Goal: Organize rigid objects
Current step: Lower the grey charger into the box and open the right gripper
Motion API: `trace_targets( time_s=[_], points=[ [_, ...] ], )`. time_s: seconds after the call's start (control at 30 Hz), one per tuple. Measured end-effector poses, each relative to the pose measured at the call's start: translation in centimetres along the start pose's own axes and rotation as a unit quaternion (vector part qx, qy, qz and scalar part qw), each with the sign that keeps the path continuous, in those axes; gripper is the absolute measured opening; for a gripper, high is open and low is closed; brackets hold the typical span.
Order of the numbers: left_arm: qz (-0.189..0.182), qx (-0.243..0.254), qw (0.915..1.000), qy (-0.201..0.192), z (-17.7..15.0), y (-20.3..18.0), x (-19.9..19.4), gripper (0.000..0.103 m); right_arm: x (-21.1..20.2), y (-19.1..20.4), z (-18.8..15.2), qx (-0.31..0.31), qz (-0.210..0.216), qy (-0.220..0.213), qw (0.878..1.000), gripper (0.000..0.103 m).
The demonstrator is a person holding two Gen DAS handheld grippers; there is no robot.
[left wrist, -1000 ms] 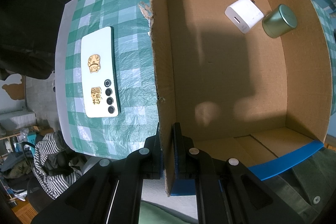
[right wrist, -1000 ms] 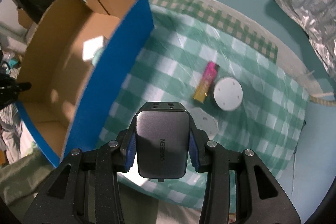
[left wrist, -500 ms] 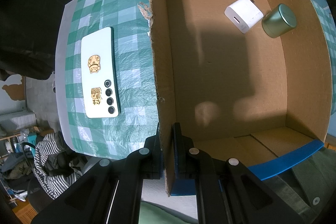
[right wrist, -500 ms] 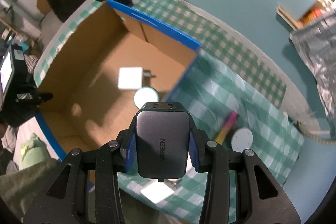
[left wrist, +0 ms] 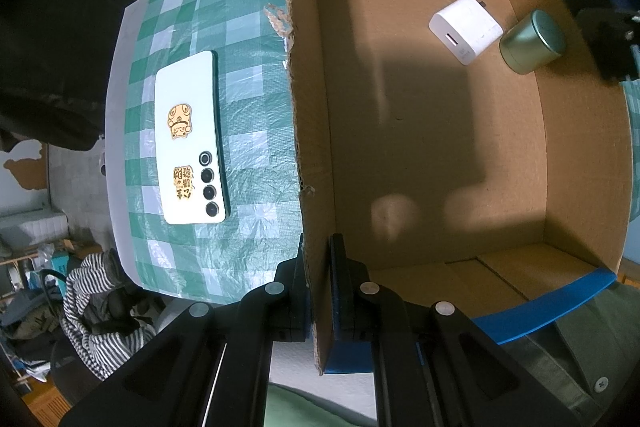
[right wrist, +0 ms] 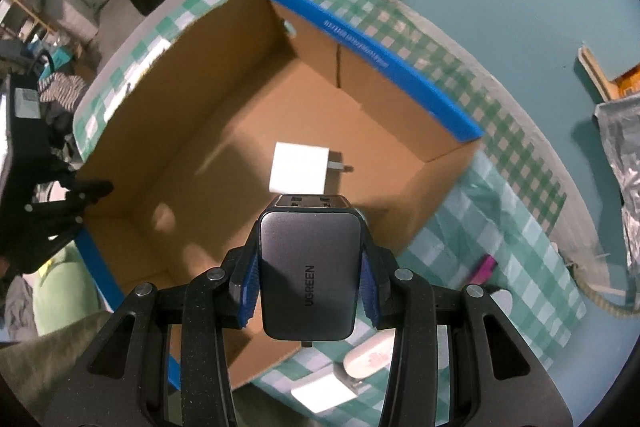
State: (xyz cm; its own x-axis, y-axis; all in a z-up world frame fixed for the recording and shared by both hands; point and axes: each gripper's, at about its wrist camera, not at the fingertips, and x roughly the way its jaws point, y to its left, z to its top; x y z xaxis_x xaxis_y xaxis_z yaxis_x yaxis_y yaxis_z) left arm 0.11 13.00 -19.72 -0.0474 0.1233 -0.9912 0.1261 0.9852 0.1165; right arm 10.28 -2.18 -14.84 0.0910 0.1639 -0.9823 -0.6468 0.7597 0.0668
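Observation:
My left gripper is shut on the near wall of an open cardboard box with blue outer faces. Inside lie a white charger and a green metal tin. My right gripper is shut on a grey UGREEN charger and holds it above the box, over its right half. The white charger shows below it; the tin is hidden. The right gripper shows at the left view's right edge.
A white phone lies face down on the green checked cloth left of the box. Right of the box lie a pink item, a white round object and a white charger. Striped clothing lies beyond the table edge.
My right gripper has carried the grey charger left from over the cloth to above the box. My left gripper stayed clamped on the box wall.

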Motion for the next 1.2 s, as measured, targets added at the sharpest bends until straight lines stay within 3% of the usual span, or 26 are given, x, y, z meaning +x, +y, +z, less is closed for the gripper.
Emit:
trace_targets(
  time_s=[0.53,1.1,1.2],
  points=[
    [0.000,0.002,1.0000,0.001,0.0,0.0,0.1,0.007,3.0,-0.5,-0.6,0.015,0.004,0.023,1.000,0.040],
    [0.000,0.002,1.0000,0.001,0.1,0.1,0.1,0.007,0.0,-1.9,-0.8,0.041,0.004,-0.011,0.999,0.040],
    [0.001,0.003,1.0000,0.001,0.1,0.1,0.1,0.007,-0.6,-2.0,-1.1,0.045,0.005,-0.017,0.999,0.045]
  ],
)
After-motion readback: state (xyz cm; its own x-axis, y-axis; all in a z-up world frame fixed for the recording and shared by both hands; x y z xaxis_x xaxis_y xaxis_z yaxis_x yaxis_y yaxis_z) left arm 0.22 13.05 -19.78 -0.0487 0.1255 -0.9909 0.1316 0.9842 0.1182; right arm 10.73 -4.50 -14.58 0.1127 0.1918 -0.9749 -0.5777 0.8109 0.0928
